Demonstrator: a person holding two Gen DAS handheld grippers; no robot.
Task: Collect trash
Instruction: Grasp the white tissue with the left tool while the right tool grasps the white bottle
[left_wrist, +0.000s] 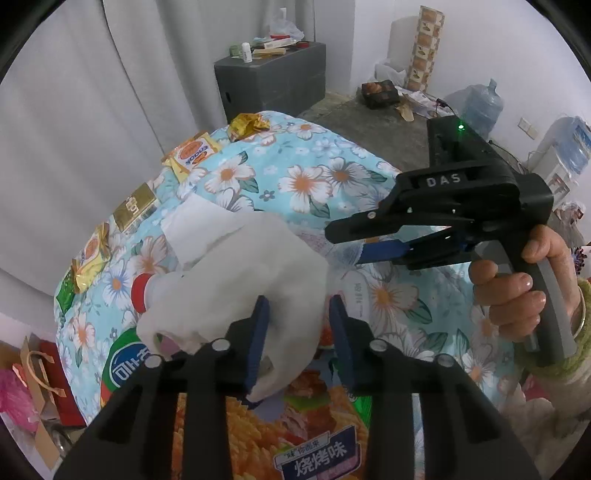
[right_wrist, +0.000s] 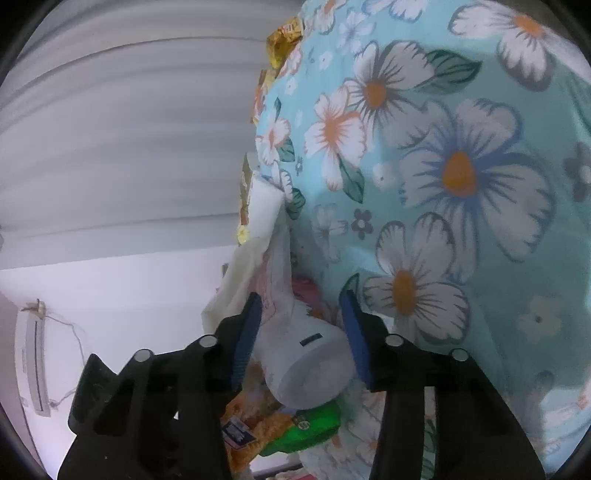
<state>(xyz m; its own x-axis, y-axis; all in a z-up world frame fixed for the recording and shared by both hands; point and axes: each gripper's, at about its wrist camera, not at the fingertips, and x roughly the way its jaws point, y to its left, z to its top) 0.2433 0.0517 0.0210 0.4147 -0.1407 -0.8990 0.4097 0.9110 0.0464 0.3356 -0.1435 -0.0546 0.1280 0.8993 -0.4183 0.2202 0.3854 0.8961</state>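
Two grippers work over a bed covered by a blue floral sheet (left_wrist: 332, 177). The left gripper (left_wrist: 299, 332) has its blue-padded jaws parted, with a crumpled white tissue (left_wrist: 243, 280) lying between and just ahead of them; the tissue touches the left pad, but the jaws do not pinch it. Under the tissue lies a large snack bag (left_wrist: 295, 435) printed with fried strips and a dark label reading "烧烤味"; a blue oval logo on its green end cannot be read fully. Beside the tissue, toward the curtain, a white bottle with a red cap (left_wrist: 142, 291) pokes out.

The right gripper (left_wrist: 354, 240) is seen from the side in the left wrist view, above the sheet just past the tissue, its housing marked "DAS" with a green light lit, a hand (left_wrist: 517, 288) around its grey handle. In its own view its jaws are open around a white cylindrical container (right_wrist: 306, 365), whose end faces the camera; whether the pads touch it I cannot tell.

Along the sheet's edge by the curtain (left_wrist: 92, 110) lie more wrappers: an orange-and-white pack (left_wrist: 192, 153) with lettering like "ENOON", a crumpled gold wrapper (left_wrist: 247, 125), a gold foil pack (left_wrist: 135, 210) and a yellow pack (left_wrist: 90, 258).
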